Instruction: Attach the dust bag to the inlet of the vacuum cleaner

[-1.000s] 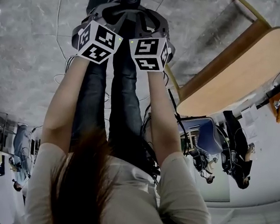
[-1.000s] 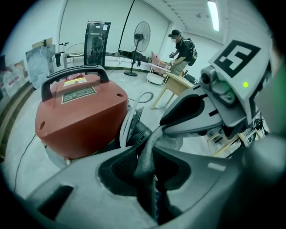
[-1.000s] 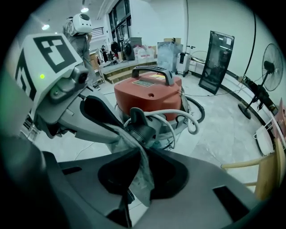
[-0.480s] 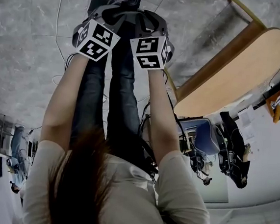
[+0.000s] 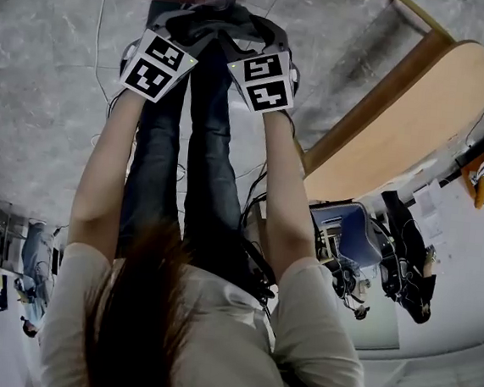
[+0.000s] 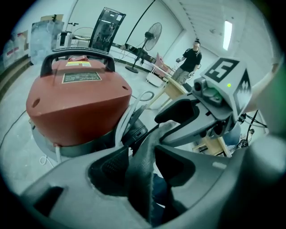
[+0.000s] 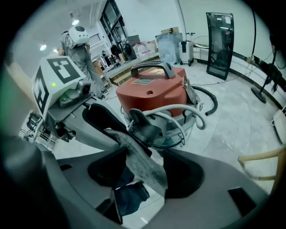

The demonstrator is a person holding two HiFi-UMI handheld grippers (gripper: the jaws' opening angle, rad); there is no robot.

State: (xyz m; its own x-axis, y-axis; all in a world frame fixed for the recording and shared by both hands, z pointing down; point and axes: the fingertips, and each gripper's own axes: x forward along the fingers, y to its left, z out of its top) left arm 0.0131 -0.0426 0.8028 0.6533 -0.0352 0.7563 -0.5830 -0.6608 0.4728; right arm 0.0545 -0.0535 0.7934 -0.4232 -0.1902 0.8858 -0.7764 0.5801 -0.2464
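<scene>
A red vacuum cleaner (image 6: 76, 103) (image 7: 154, 91) with a black handle stands on the floor just ahead of both grippers. Its black inlet fitting (image 7: 145, 129) faces me. A strip of the grey fabric dust bag (image 6: 143, 165) (image 7: 140, 161) runs between the jaws of each gripper. The left gripper (image 6: 143, 154) (image 5: 190, 23) and the right gripper (image 7: 143, 172) (image 5: 258, 30) sit side by side, almost touching. Both have just been opening, and the bag lies loose in their wide gaps. In the head view the vacuum is hidden behind a mosaic patch.
A grey hose (image 7: 196, 109) loops round the vacuum's front. A wooden chair (image 5: 402, 127) stands to the right. Thin cables (image 5: 107, 90) trail over the marble floor. People stand further off (image 6: 190, 58) (image 7: 80, 44), near a fan (image 6: 154, 31) and a black panel (image 7: 219, 38).
Both marker cubes have rolled outward and drifted slightly up the picture. The arms otherwise hold their place before the vacuum.
</scene>
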